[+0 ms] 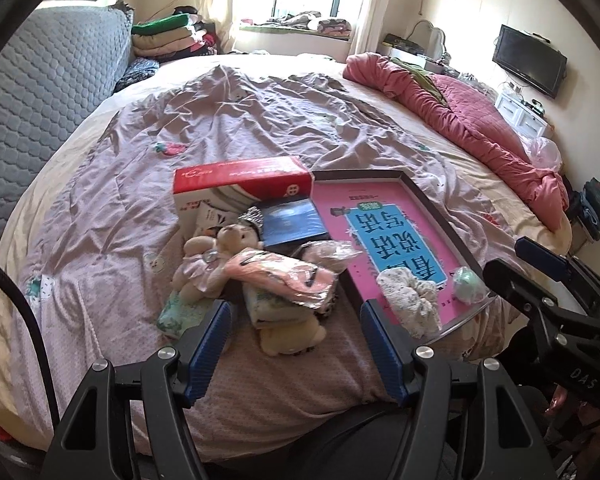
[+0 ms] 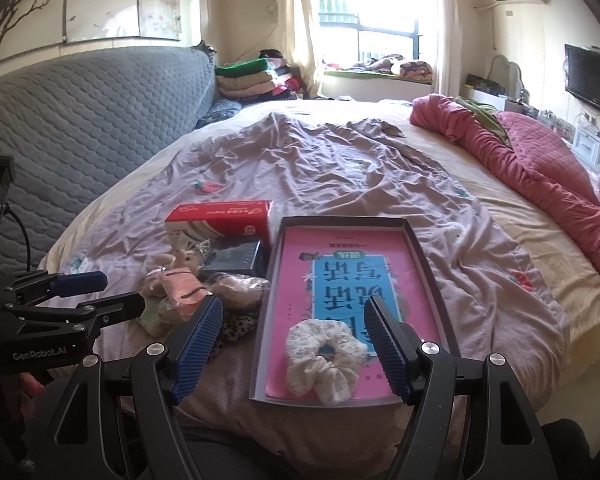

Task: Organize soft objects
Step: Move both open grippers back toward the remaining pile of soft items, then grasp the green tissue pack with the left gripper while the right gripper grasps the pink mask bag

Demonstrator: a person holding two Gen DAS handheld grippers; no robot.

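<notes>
The left gripper (image 1: 296, 316), with ribbed blue pads on black arms, stands wide and holds nothing; it hangs over the near end of a heap of soft things. The right gripper (image 2: 292, 320) is also wide and empty, and between its fingers shows the white frilly cloth scrunchie (image 2: 324, 360).

This scrunchie is crumpled and ring-shaped, and it lies in the near corner of the shallow dark-rimmed rectangular tray (image 2: 428, 256), on the tray's glossy pink and blue printed sheet. Just beside it in the left view rests a small pale green round ball (image 1: 468, 280), near the tray's right rim.

Left of the tray lies the heap: a beige plush bear in a pale pink dress (image 1: 208, 260), a flat pink pouch in crinkled clear plastic (image 1: 284, 276), a soft floral tissue pack (image 1: 180, 312) and a leopard-print scrunchie (image 2: 236, 326), partly hidden. Behind them stand a stiff red and white cardboard box (image 1: 240, 184) and a dark blue flat box (image 1: 288, 224).

All rests on a wrinkled mauve bedsheet (image 1: 240, 120), which is free far behind the box. A rolled red quilt (image 1: 480, 120) borders the right edge and a grey quilted headboard (image 1: 40, 100) the left.
</notes>
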